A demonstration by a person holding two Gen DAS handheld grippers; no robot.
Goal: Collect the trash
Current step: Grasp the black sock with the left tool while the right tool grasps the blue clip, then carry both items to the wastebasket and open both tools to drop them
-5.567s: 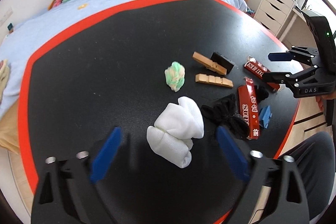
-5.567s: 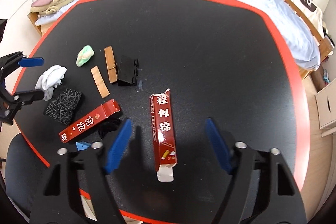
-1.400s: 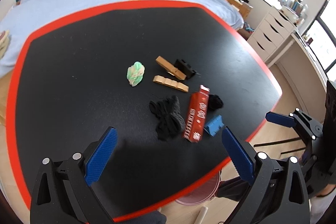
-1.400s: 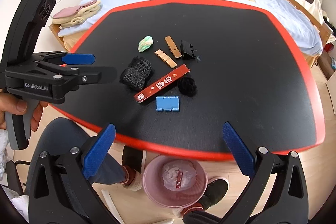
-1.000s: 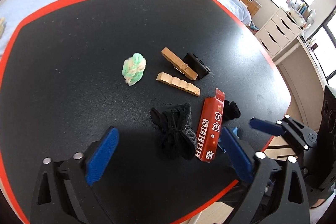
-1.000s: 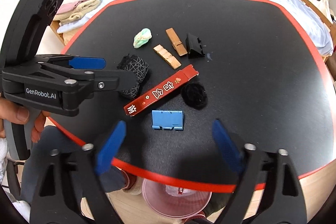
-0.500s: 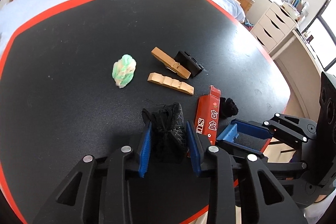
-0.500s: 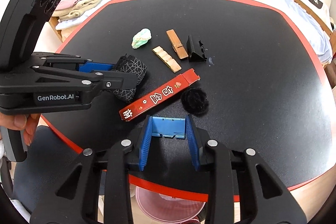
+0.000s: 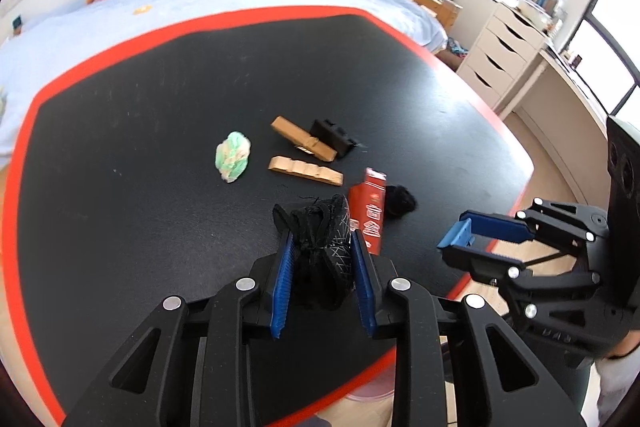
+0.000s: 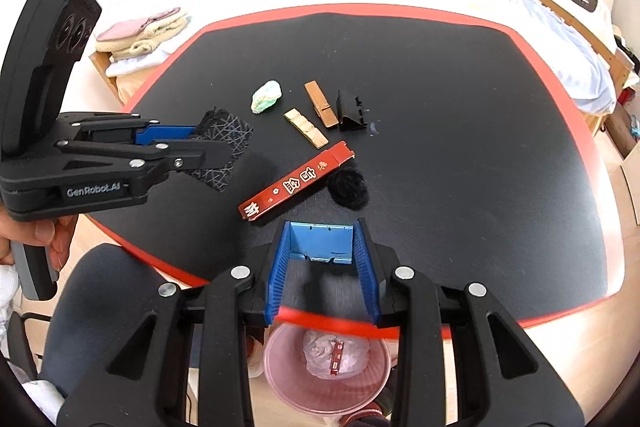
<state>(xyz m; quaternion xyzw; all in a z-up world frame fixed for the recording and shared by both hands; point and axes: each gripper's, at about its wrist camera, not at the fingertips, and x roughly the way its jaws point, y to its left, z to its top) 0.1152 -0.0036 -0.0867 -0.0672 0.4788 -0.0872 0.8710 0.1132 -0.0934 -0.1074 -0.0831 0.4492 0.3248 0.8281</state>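
Both grippers are gripping something. Nearest me, below the counter's point(image 10: 560, 155) red edge, a pink bin point(image 10: 288, 399) is sitting on the floor with crumpled trash inside. My right gripper point(image 10: 321, 267) is holding a blue clip point(image 10: 320, 243) between its jaws, above that edge. My left gripper point(image 9: 320, 275) is clamping a black patterned sock point(image 9: 324, 247) near the counter's front. Farther on, I am seeing a red box point(image 10: 296, 183) lying flat, a black fuzzy ball point(image 10: 347, 186) beside it, then two wooden pieces point(image 10: 306, 128), a black holder point(image 10: 349, 111) and a green wad point(image 10: 266, 97).
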